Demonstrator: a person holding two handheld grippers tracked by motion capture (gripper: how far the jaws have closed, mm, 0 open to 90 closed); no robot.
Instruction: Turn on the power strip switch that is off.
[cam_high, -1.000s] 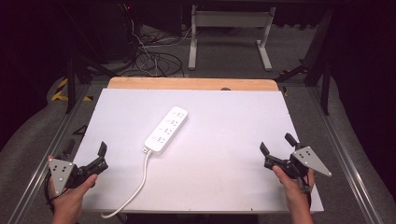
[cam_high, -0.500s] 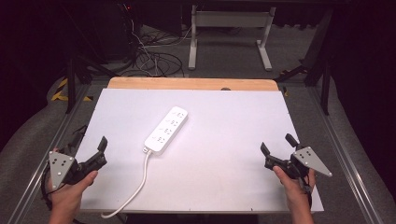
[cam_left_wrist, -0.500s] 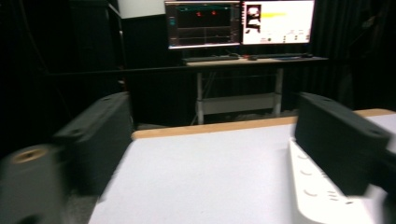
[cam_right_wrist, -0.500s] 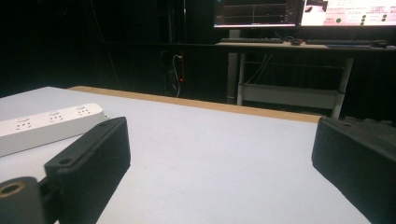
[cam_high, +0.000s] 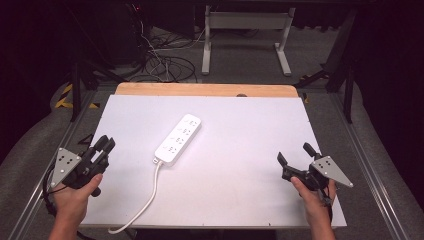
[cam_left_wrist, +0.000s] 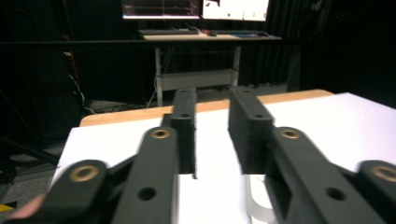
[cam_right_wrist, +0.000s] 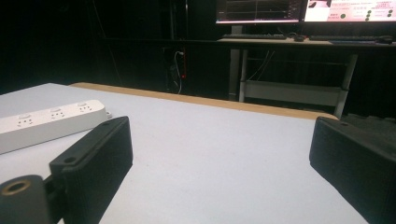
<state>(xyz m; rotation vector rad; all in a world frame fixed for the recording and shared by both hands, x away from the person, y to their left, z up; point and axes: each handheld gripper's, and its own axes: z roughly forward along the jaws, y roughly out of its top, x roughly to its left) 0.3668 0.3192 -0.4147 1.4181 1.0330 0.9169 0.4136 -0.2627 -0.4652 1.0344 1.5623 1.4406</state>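
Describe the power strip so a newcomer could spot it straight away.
Start at the white table with a wooden strip along its far edge. Near its middle, slightly left, lies the white power strip, long and flat, angled diagonally with its sockets facing up. Its white cord trails off the near edge, and nothing else lies between the two grippers.
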